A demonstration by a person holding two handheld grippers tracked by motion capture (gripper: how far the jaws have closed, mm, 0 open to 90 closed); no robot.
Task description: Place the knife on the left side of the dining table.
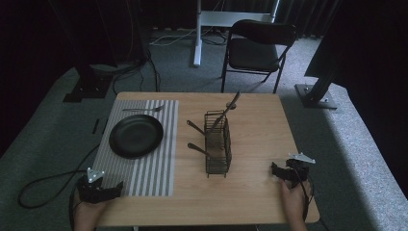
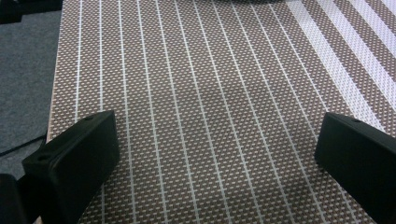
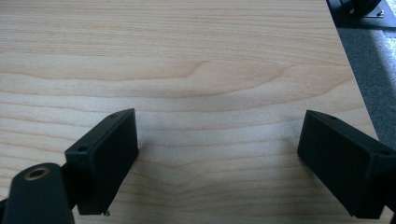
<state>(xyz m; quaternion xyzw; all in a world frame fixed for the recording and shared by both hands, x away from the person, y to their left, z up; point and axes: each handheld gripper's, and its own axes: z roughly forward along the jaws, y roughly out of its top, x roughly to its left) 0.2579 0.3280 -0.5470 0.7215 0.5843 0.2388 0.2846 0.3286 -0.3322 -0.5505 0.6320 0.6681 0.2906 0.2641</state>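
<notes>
Striped placemat (image 1: 144, 159) flat on table's left, black plate (image 1: 136, 135) on it

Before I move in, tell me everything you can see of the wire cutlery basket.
The wire cutlery basket is a narrow, upright caddy of dark metal mesh, open at the top, standing on the bare wooden table just right of the striped placemat. It looks split into compartments front to back. Several utensil handles lean out of it, one long one toward the far right. Neither gripper touches it.
</notes>
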